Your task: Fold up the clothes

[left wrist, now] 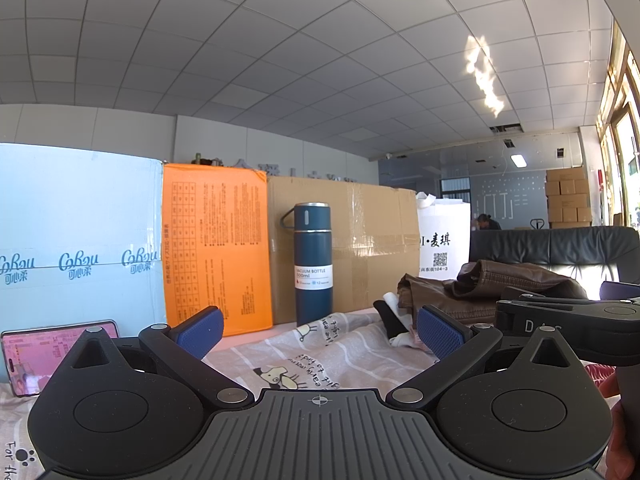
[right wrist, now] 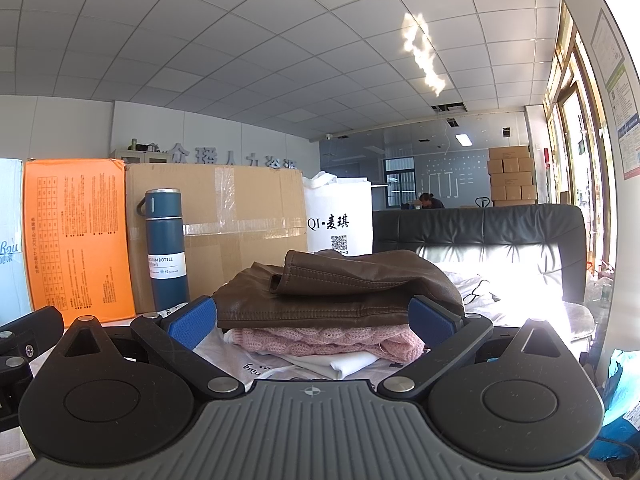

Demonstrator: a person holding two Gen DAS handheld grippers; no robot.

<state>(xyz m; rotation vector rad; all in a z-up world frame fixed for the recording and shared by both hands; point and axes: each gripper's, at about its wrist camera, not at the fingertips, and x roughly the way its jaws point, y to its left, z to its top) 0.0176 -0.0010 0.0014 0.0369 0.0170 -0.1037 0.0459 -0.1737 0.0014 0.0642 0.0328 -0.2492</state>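
Brown leather jacket [right wrist: 340, 292] tops a folded pile on the pink sweater [right wrist: 328, 340], straight ahead of the right gripper [right wrist: 312, 316]; left gripper [left wrist: 318, 330] hovers over patterned cloth [left wrist: 320, 356]. Both spread apart, empty.

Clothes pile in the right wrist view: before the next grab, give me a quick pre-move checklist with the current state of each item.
1. Right gripper open: ok, jaws spread wide.
2. Left gripper open and empty: ok.
3. Brown leather jacket on top of the pile, reachable: ok.
4. Pink knit sweater under the jacket, white garment below: ok.
5. Blue vacuum bottle upright, apart from the pile: ok.
6. Phone safely out of the way: cannot tell.
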